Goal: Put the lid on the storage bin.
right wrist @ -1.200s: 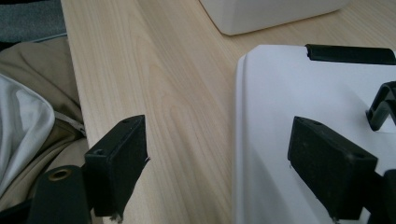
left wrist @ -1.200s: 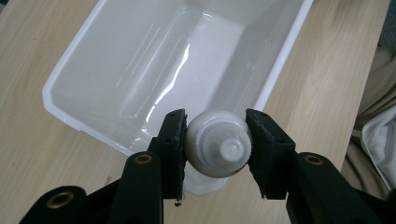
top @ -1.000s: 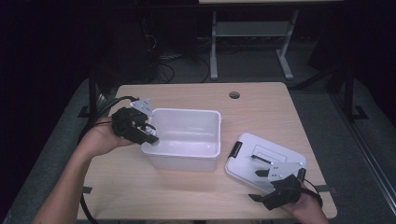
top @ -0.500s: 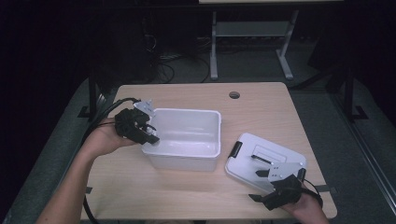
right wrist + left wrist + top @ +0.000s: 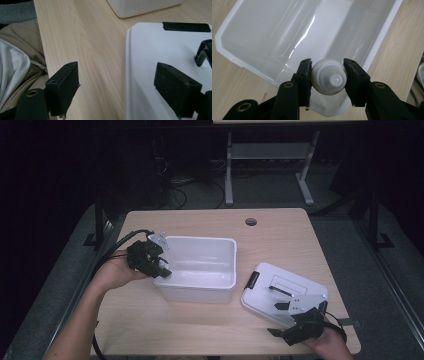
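Note:
My left gripper is at the left end of a white plastic bin, just over its rim. In the left gripper view its jaws are shut on a small white round bottle, seen cap-end on, above the bin's inside. The bin looks empty. A white lid with black latches and a handle lies flat on the table to the right of the bin. My right gripper hovers at the lid's near edge. Its jaws stand wide open astride the lid's edge, with nothing held.
The light wooden table has a round cable hole near its far edge. The table's near edge lies close behind my right gripper, with the person's clothing beyond it. The bin's corner stands ahead of the right jaws.
My left gripper has sunk a little toward the bin's left rim, still holding the white bottle. The right gripper and the lid have kept still.

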The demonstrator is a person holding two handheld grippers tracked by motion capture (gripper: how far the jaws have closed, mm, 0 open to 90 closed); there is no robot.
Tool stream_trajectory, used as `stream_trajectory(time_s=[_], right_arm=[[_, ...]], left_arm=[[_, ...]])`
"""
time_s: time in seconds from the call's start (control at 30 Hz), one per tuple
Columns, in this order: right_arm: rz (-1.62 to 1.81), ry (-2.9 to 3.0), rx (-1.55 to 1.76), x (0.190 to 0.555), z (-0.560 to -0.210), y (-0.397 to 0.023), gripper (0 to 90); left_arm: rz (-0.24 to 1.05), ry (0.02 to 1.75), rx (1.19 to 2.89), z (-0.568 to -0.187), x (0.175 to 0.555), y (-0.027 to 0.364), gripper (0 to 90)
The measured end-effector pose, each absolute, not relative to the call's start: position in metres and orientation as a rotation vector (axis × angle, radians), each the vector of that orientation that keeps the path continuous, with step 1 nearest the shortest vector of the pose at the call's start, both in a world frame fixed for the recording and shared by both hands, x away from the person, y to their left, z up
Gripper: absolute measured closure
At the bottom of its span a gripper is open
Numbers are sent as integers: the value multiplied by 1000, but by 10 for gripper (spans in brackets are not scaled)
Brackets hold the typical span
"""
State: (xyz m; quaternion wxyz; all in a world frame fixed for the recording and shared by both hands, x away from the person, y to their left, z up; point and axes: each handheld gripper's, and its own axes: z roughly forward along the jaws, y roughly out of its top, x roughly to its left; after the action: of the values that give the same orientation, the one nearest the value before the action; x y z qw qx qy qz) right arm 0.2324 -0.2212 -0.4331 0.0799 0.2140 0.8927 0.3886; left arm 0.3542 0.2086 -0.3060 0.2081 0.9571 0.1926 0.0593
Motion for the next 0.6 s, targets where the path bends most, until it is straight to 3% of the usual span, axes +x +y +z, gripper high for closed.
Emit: stream_trajectory(time_s=[0.6], right_arm=[[1160,2669,651,233,-435,-223,193]], left_arm=[[154,554,2696,-326,358,205,599]])
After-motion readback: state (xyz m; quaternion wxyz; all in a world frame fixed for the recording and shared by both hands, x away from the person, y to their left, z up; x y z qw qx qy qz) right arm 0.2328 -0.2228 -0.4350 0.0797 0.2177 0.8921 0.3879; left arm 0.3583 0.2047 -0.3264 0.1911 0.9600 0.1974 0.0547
